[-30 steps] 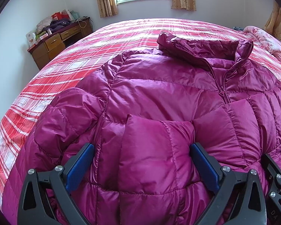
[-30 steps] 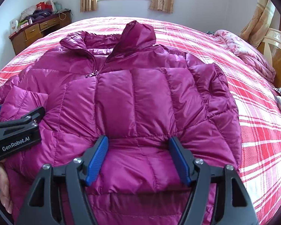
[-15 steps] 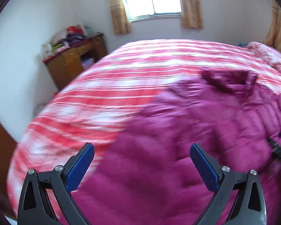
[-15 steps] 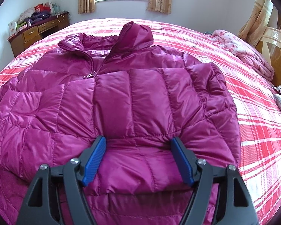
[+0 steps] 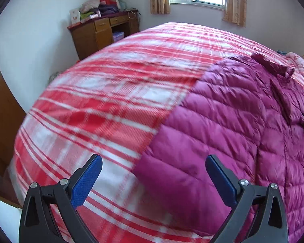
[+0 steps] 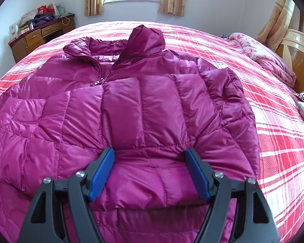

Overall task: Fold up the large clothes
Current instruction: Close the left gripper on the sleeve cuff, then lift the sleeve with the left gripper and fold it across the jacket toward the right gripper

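A magenta puffer jacket lies front up on the red plaid bed, collar and hood toward the window, both sleeves folded in over the chest. My right gripper is open, its blue pads on either side of the folded right sleeve's cuff end, pressing on the jacket. My left gripper is open and empty, hovering over the jacket's left edge where it meets the bedspread. The left wrist view is motion-blurred.
A wooden desk piled with clothes and bags stands against the far left wall. A pink quilt is bunched at the far right by the headboard. A wooden door is at the left.
My left gripper has lifted off the folded left sleeve and swung left to the jacket's left edge. My right gripper stays open over the right sleeve, barely moved.
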A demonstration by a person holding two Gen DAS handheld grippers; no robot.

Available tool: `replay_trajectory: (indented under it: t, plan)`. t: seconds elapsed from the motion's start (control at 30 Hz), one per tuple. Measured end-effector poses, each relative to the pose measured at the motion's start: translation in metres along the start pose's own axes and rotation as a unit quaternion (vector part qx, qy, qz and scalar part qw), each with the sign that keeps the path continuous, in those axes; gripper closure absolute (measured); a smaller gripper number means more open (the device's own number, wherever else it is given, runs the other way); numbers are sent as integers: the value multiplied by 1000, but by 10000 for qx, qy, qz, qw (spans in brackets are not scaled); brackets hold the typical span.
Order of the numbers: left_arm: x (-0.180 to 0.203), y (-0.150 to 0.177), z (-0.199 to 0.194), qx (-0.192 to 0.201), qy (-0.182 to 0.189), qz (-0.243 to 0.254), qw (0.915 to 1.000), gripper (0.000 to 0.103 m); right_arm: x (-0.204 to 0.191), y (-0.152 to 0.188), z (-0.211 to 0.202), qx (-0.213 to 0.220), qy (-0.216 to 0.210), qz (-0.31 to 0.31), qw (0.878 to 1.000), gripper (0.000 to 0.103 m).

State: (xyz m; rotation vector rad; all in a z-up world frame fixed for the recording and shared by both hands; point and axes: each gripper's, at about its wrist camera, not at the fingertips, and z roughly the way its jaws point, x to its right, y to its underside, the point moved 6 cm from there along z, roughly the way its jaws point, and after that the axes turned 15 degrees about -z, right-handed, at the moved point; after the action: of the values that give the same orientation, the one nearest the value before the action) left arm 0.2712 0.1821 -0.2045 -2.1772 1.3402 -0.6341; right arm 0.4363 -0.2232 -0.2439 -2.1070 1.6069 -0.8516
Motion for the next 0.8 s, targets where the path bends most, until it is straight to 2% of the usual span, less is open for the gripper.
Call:
replay_trajectory:
  t: [0.03, 0.07, 0.1, 0.13, 0.17, 0.2, 0.27, 0.33, 0.4, 0.5, 0.6, 0.8]
  plan:
    - [4, 5, 2, -81, 49, -4, 10000, 14, 0, 0, 0, 0, 6, -9, 10000, 26]
    - [8, 10, 7, -236, 146, 9, 9996, 43, 0, 0, 0, -4, 1, -8, 10000, 26]
    - [12, 11, 9, -306, 199, 27, 9993, 52, 0, 0, 0, 5, -15, 4, 10000, 26]
    - [14, 10, 10, -252, 148, 55, 9996, 56, -1, -1, -1, 26, -80, 25, 10000, 26]
    - [14, 8, 9, -218, 118, 89, 9997, 71, 1, 0, -3, 52, -173, 45, 9998, 26]
    - [16, 4, 6, -211, 190, 106, 9995, 80, 2, 1, -5, 81, -271, 73, 9996, 26]
    - [14, -9, -6, -26, 220, 116, 9997, 84, 6, 2, -16, 156, -297, 74, 9994, 26]
    - [9, -26, -22, 455, 32, 320, 9984, 86, 7, 4, -32, 350, -362, 66, 9987, 26]
    - [3, -42, -32, 710, -75, 353, 9968, 86, 6, 5, -49, 554, -459, 99, 9974, 26]
    - [-2, -69, -38, 908, -131, 341, 9952, 86, 0, 6, -68, 747, -599, 73, 9954, 26]
    - [8, -86, -45, 1114, -241, 510, 9922, 87, -5, 8, -74, 711, -634, 12, 9954, 26]
    - [59, -113, -79, 1518, 153, 856, 9846, 88, 3, 23, -74, 470, -440, -40, 9979, 26]
